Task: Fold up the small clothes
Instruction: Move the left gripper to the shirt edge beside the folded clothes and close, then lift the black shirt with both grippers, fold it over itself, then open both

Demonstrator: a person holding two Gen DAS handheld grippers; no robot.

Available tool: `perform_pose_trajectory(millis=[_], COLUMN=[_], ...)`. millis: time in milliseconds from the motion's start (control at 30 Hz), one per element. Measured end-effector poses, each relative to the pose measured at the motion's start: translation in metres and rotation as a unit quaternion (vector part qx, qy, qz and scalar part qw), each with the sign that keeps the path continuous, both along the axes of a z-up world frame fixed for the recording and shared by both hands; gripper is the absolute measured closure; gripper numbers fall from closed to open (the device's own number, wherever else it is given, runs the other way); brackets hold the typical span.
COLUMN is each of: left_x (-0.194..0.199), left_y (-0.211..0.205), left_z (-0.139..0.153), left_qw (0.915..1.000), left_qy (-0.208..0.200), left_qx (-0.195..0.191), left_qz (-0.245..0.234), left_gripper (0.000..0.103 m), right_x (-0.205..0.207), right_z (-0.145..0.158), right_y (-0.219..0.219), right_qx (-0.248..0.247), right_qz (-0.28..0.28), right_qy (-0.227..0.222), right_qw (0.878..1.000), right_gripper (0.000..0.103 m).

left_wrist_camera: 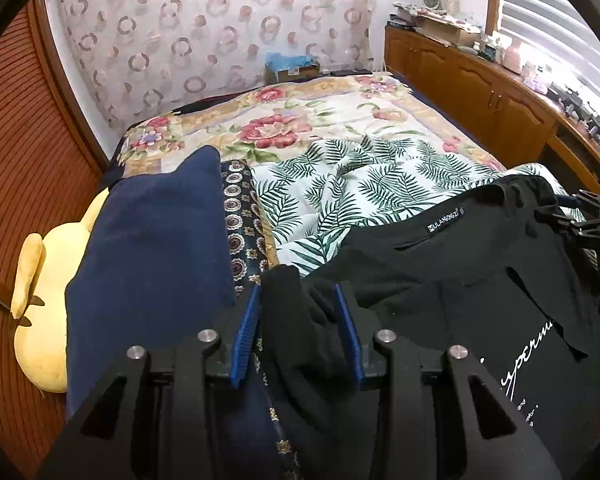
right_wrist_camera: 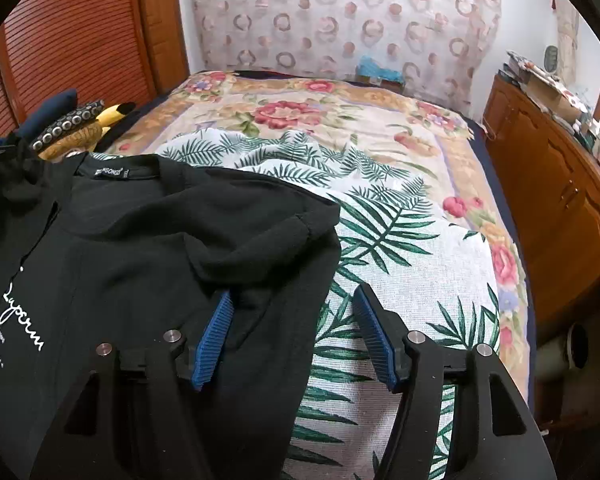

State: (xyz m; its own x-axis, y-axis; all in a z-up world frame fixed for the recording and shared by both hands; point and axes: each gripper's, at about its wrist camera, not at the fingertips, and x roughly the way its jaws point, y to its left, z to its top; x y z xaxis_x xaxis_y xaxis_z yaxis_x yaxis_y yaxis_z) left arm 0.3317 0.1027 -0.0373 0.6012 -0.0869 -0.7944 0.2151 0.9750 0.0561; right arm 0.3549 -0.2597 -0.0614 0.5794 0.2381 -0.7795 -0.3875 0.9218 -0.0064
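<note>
A black T-shirt [left_wrist_camera: 460,280] with white script print and a neck label lies face up on the leaf-print sheet [left_wrist_camera: 340,184]. My left gripper [left_wrist_camera: 296,292] is shut on a bunched fold of the shirt's left sleeve, the black cloth filling the gap between the blue pads [left_wrist_camera: 245,336]. In the right wrist view the same T-shirt [right_wrist_camera: 140,248] spreads to the left. My right gripper [right_wrist_camera: 293,293] stands open over the shirt's right sleeve edge, one pad [right_wrist_camera: 214,340] above the cloth, the other over the sheet. The right gripper [left_wrist_camera: 576,214] also shows at the shirt's far shoulder.
A dark blue pillow [left_wrist_camera: 152,280] and a yellow plush toy [left_wrist_camera: 40,320] lie left of the shirt. A floral bedspread [right_wrist_camera: 340,120] covers the bed behind. A wooden cabinet [right_wrist_camera: 560,184] with clutter on top runs along the right; a slatted wooden door [right_wrist_camera: 68,32] stands at left.
</note>
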Motion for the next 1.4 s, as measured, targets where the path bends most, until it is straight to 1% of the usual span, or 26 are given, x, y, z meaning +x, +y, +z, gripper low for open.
perform_pose_trajectory(millis=[33, 133, 267, 400, 567, 600, 633, 667, 700, 733, 767, 800, 833, 933, 1067, 1167, 1200, 1267, 1367, 1400], left_x=[-0.002, -0.009, -0.022, -0.037, -0.051, -0.053, -0.058, -0.062, -0.064, -0.07, -0.074, -0.08, -0.087, -0.111, -0.143, -0.167, -0.18, -0.2, -0.234, -0.239], left_y=[0.001, 0.006, 0.009, 0.012, 0.009, 0.009, 0.009, 0.008, 0.007, 0.006, 0.006, 0.005, 0.003, 0.002, 0.005, 0.007, 0.008, 0.01, 0.02, 0.023], left_z=[0.0, 0.006, 0.016, 0.024, 0.024, 0.023, 0.022, 0.021, 0.021, 0.021, 0.021, 0.022, 0.024, 0.031, 0.039, 0.041, 0.041, 0.039, 0.031, 0.028], left_qw=[1.0, 0.9998, 0.9991, 0.9974, 0.9962, 0.9961, 0.9959, 0.9956, 0.9954, 0.995, 0.9947, 0.9942, 0.9936, 0.9915, 0.9889, 0.9876, 0.9871, 0.9862, 0.9848, 0.9849], left_qy=[-0.003, -0.016, -0.037, -0.061, -0.067, -0.067, -0.067, -0.068, -0.069, -0.07, -0.072, -0.075, -0.079, -0.094, -0.111, -0.117, -0.121, -0.126, -0.125, -0.123], left_qx=[-0.001, -0.014, -0.02, -0.037, -0.055, -0.058, -0.061, -0.064, -0.066, -0.071, -0.073, -0.076, -0.08, -0.09, -0.099, -0.104, -0.105, -0.108, -0.12, -0.121], left_qz=[0.001, 0.006, 0.006, 0.009, 0.007, 0.006, 0.005, 0.004, 0.004, 0.004, 0.004, 0.002, 0.0, -0.001, -0.003, -0.005, -0.006, -0.005, 0.002, 0.004], left_gripper=[0.098, 0.098, 0.099, 0.099, 0.099, 0.099, 0.099, 0.099, 0.099, 0.099, 0.099, 0.099, 0.099, 0.099, 0.099, 0.1, 0.1, 0.1, 0.1, 0.1], right_x=[0.0, 0.0, 0.001, 0.009, 0.027, 0.03, 0.032, 0.033, 0.032, 0.032, 0.03, 0.027, 0.024, 0.001, -0.048, -0.093, -0.103, -0.137, -0.178, -0.192], right_z=[0.0, 0.0, -0.001, -0.001, 0.001, 0.002, 0.002, 0.003, 0.003, 0.005, 0.006, 0.007, 0.01, 0.028, 0.064, 0.091, 0.096, 0.106, 0.114, 0.114], right_y=[0.0, -0.001, 0.001, 0.003, 0.002, 0.002, 0.003, 0.004, 0.007, 0.009, 0.013, 0.015, 0.018, 0.022, 0.022, 0.012, 0.009, 0.003, -0.009, -0.011], right_qx=[0.0, 0.001, -0.004, -0.009, -0.003, -0.003, -0.002, 0.001, 0.003, 0.007, 0.013, 0.013, 0.012, 0.025, 0.042, 0.056, 0.06, 0.065, 0.073, 0.075], right_qz=[0.0, 0.0, 0.005, 0.01, -0.012, -0.014, -0.016, -0.016, -0.012, -0.007, 0.001, 0.006, 0.009, 0.017, 0.023, 0.008, 0.007, 0.003, -0.001, -0.001], right_qy=[0.0, 0.0, 0.001, 0.011, 0.018, 0.018, 0.016, 0.015, 0.014, 0.014, 0.017, 0.018, 0.016, -0.011, -0.061, -0.1, -0.107, -0.12, -0.131, -0.132], right_qw=[1.0, 1.0, 1.0, 1.0, 1.0, 1.0, 1.0, 1.0, 1.0, 1.0, 1.0, 1.0, 1.0, 0.999, 0.997, 0.993, 0.992, 0.991, 0.989, 0.988], right_gripper=[0.04, 0.039, 0.039, 0.039, 0.039, 0.041, 0.044, 0.052, 0.064, 0.072, 0.089, 0.097, 0.098, 0.099, 0.099, 0.099, 0.099, 0.099, 0.099, 0.099])
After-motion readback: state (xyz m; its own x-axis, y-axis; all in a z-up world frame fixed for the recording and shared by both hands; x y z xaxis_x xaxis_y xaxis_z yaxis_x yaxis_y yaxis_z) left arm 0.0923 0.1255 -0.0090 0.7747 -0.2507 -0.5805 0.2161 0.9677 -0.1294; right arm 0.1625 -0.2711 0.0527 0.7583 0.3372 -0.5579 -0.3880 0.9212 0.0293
